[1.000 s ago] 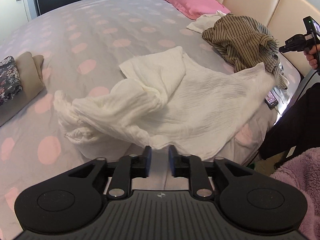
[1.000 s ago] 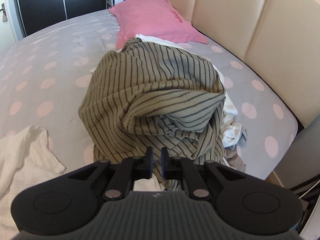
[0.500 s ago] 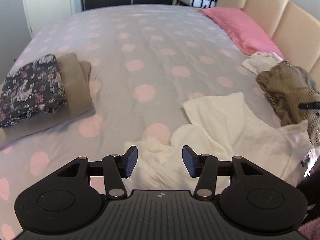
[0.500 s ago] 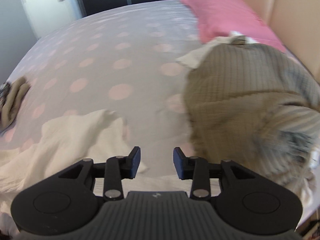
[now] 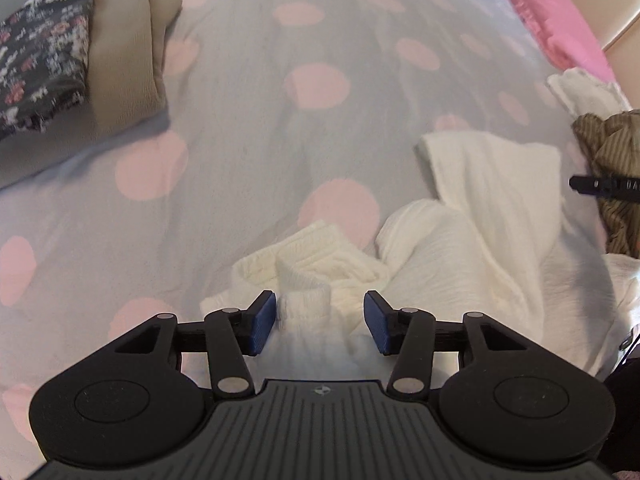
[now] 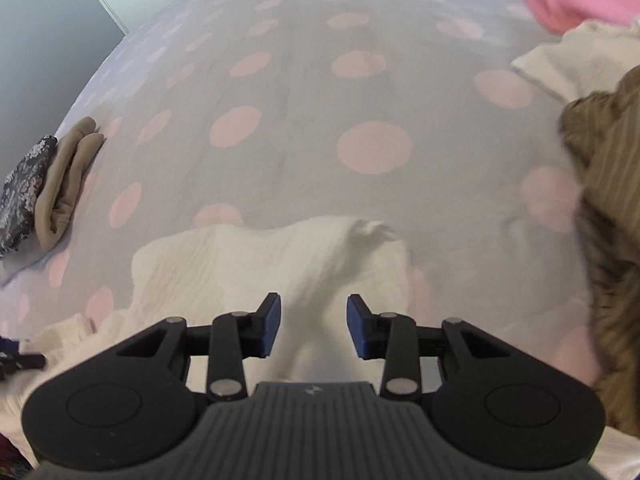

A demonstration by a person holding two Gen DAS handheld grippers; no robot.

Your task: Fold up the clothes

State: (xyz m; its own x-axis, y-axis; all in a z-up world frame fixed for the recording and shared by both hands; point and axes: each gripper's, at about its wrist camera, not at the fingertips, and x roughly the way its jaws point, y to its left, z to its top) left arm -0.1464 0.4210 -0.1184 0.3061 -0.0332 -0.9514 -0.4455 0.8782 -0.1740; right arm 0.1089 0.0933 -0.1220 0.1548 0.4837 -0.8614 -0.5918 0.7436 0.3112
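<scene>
A crumpled white garment (image 5: pixel 480 240) lies on the grey bedsheet with pink dots (image 5: pixel 240 120). My left gripper (image 5: pixel 320 320) points down at its ribbed cuff (image 5: pixel 306 300). The cuff stands between the jaws, which are closing, and the pads are not pressing on it. My right gripper (image 6: pixel 313 324) hangs open over another part of the white garment (image 6: pixel 240 264). A raised fold of it lies between the blue pads without being pinched. A striped olive garment (image 6: pixel 608 200) lies bunched to the right.
At the far left sits a folded stack: a dark floral piece (image 5: pixel 36 52) on a tan one (image 5: pixel 124 64). A pink pillow (image 5: pixel 548 12) and a small white cloth (image 5: pixel 584 92) lie at the back right, near the beige headboard.
Both grippers have swung left and down onto the white garment. Both sets of jaws have opened wider. The right one has left the striped garment.
</scene>
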